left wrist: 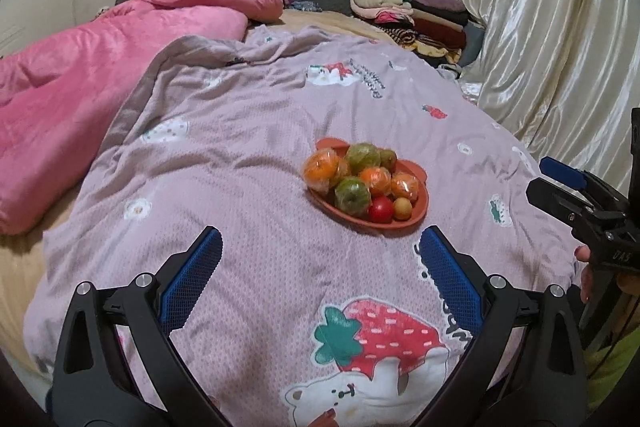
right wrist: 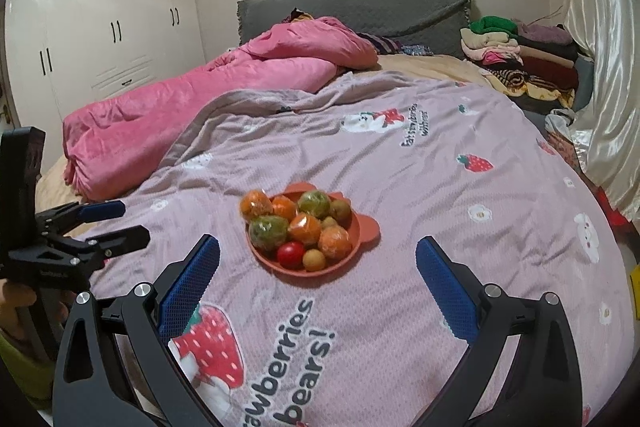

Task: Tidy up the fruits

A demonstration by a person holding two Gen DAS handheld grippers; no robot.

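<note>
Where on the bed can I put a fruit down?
Bare quilt lies between the plate and both open grippers, left and right, and toward the pink blanket. The plate itself is crowded; folded clothes fill the far corner.

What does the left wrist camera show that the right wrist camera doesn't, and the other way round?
Only the left wrist view shows the right gripper, at its right edge. Only the right wrist view shows the wardrobe, the printed words on the blanket and the left gripper. Both show the plate of fruit on the blanket, the pink quilt and folded clothes.
</note>
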